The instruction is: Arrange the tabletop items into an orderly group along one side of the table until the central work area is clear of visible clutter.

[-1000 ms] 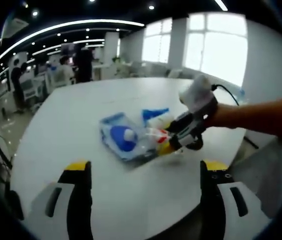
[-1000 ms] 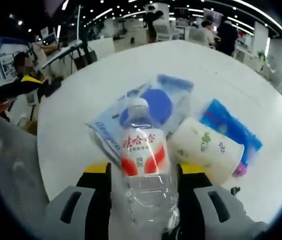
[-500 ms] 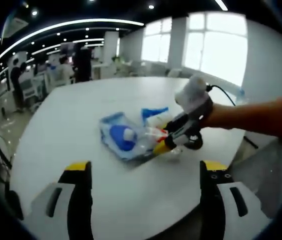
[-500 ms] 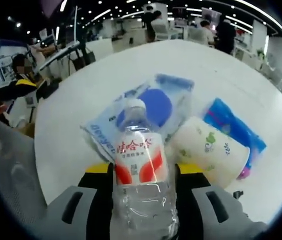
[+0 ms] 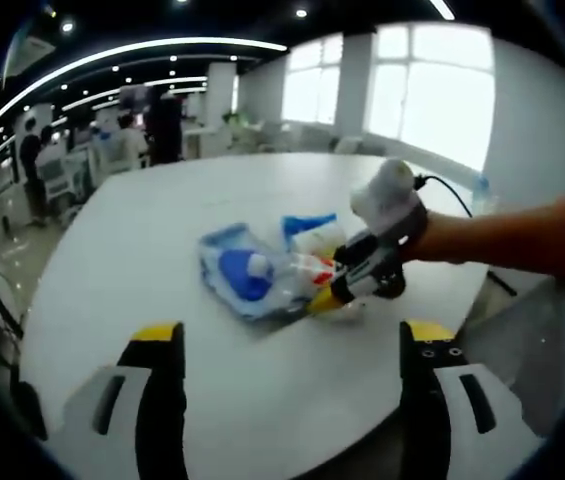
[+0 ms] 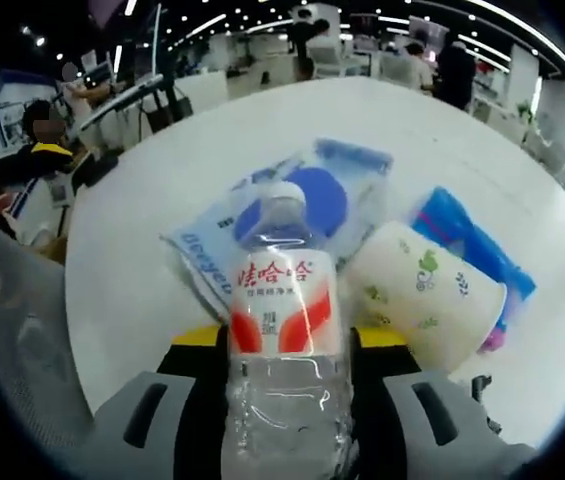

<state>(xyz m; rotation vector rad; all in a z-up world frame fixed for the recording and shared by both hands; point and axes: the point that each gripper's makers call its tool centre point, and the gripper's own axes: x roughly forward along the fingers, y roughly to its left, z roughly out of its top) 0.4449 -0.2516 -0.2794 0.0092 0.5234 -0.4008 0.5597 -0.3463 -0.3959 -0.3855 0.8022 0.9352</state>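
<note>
Two yellow-tipped jaws of the right tool clamp a clear plastic water bottle with a red-and-white label, its long axis along the jaws, white cap toward frame top. It lies over a blue-and-clear plastic pouch mid-frame, beside a white paper roll. The left tool gapes wide over bare white desk at lower frame.

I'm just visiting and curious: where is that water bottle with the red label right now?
In the right gripper view the water bottle sits between the right gripper's yellow-tipped jaws, over the white table, just left of the white tissue roll.
</note>
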